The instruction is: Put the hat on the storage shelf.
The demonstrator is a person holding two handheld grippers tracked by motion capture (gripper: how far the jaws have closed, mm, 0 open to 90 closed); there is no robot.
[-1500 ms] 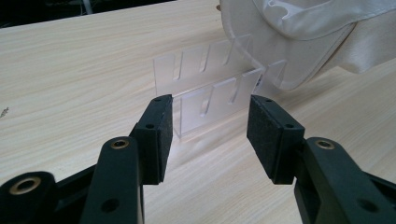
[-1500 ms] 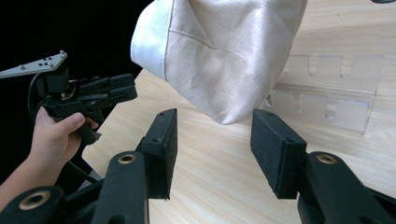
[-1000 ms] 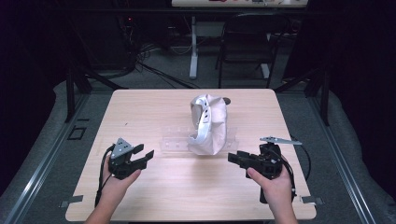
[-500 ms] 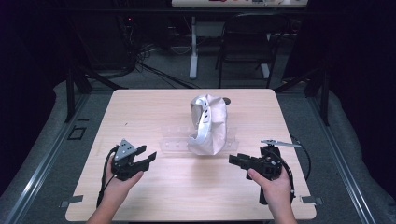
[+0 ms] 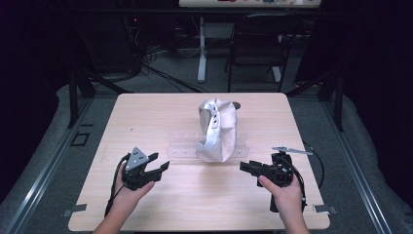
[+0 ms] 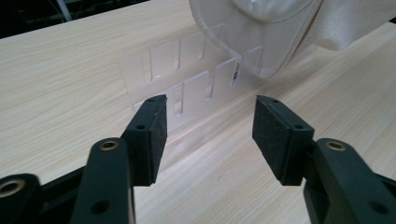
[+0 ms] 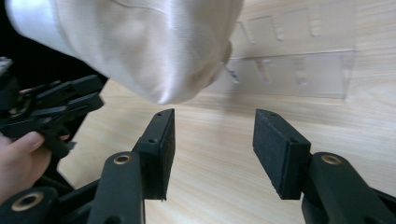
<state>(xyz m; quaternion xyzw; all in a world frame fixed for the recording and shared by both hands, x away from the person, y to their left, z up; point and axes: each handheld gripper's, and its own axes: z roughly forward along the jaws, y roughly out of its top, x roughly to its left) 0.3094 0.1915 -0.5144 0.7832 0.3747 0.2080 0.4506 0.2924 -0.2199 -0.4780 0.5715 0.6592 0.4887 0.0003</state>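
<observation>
A white fabric cap point(image 5: 217, 129) sits propped on a clear slotted acrylic rack point(image 5: 182, 146) in the middle of the wooden table point(image 5: 156, 112). My left gripper point(image 5: 158, 165) hovers near the front left, pointing at the rack point(image 6: 187, 79) and cap point(image 6: 275, 28). Its jaws have just been opening, with nothing between them point(image 6: 210, 107). My right gripper point(image 5: 245, 167) is at the front right, aimed left at the cap point(image 7: 149, 46) and rack point(image 7: 299, 70). Its jaws have also just been opening and are empty point(image 7: 212, 116). The left gripper point(image 7: 70, 105) shows beyond the cap.
A dark chair point(image 5: 258, 44) and a white desk leg point(image 5: 201, 53) stand behind the table, with cables on the floor. Black frame posts point(image 5: 73, 92) flank the table. Bare wood lies between the grippers and the table's front edge.
The right gripper has sunk slightly toward the table. The left hand has hardly moved. Both pairs of jaws stand a little wider.
</observation>
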